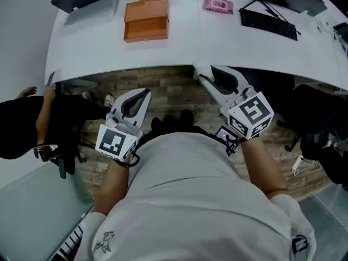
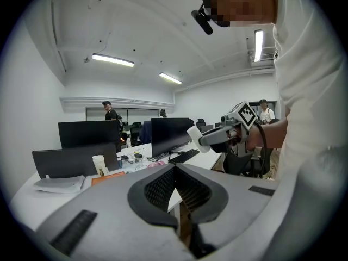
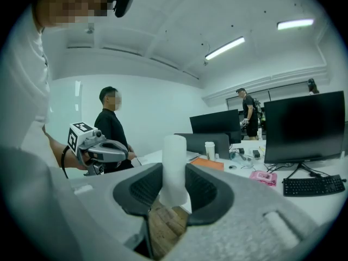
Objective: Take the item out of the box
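Observation:
An orange box (image 1: 145, 19) stands open at the back of the white desk (image 1: 190, 50); it also shows as a flat orange shape (image 3: 206, 163) in the right gripper view. My right gripper (image 1: 204, 74) is shut on a white cylinder-shaped item (image 3: 175, 167), held upright between the pads, out over the floor before the desk edge. The left gripper view shows that same white item (image 2: 196, 138) at the right gripper's tip. My left gripper (image 1: 144, 95) hangs lower left over the wooden floor, its jaws closed together with nothing between them (image 2: 175, 170).
A pink object (image 1: 217, 5), a black keyboard (image 1: 268, 23) and dark monitors (image 3: 302, 126) sit at the desk's back right. A paper cup (image 3: 210, 150) stands near the box. A person in black (image 3: 111, 129) stands on the left, beside chairs (image 1: 62, 145).

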Motion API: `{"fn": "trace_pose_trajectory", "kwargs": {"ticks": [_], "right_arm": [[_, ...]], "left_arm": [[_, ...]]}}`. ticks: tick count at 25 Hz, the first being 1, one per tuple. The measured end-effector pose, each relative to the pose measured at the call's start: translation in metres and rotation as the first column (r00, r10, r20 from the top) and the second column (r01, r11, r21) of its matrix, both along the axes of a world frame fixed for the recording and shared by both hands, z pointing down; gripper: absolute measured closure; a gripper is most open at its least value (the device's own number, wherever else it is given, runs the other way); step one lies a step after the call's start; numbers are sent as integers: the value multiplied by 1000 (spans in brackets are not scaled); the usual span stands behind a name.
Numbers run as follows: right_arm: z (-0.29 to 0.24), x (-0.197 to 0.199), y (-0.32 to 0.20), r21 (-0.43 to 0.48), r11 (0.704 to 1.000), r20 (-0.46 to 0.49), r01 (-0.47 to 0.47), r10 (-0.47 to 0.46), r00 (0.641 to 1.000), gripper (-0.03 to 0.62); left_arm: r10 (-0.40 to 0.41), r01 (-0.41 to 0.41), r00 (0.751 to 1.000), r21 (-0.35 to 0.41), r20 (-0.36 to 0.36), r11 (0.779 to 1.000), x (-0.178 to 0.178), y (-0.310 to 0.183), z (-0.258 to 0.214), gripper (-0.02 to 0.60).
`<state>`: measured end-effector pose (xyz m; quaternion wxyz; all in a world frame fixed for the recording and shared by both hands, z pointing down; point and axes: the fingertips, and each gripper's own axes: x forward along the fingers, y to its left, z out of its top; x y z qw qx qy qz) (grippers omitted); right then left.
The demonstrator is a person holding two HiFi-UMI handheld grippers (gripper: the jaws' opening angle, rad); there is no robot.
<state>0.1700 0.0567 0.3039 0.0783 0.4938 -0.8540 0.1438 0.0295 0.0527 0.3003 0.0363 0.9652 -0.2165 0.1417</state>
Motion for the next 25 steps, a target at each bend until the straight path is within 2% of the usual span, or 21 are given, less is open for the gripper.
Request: {"fn": "trace_pose_trajectory", "kwargs": {"ticks": [6,12,18,25], "right_arm": [[-3,2,20,16,998,-12,-64,64,998,464],[-9,-19,38,31,994,-24,-106,107,994,465],[-22,-57,49,54,989,-38,-138,141,989,465],[-36,-119,55,76,983,-49,-167,171,984,465]], "left_arm": [[65,-65,998,6,-17,998,1,10,1,583],[101,-100,994,19,-41,995,-20,17,-7,583],[126,-124,990,36,-66,992,-60,22,-19,583],[150,-146,985,51,-84,988,-123,21,-31,583]]}}
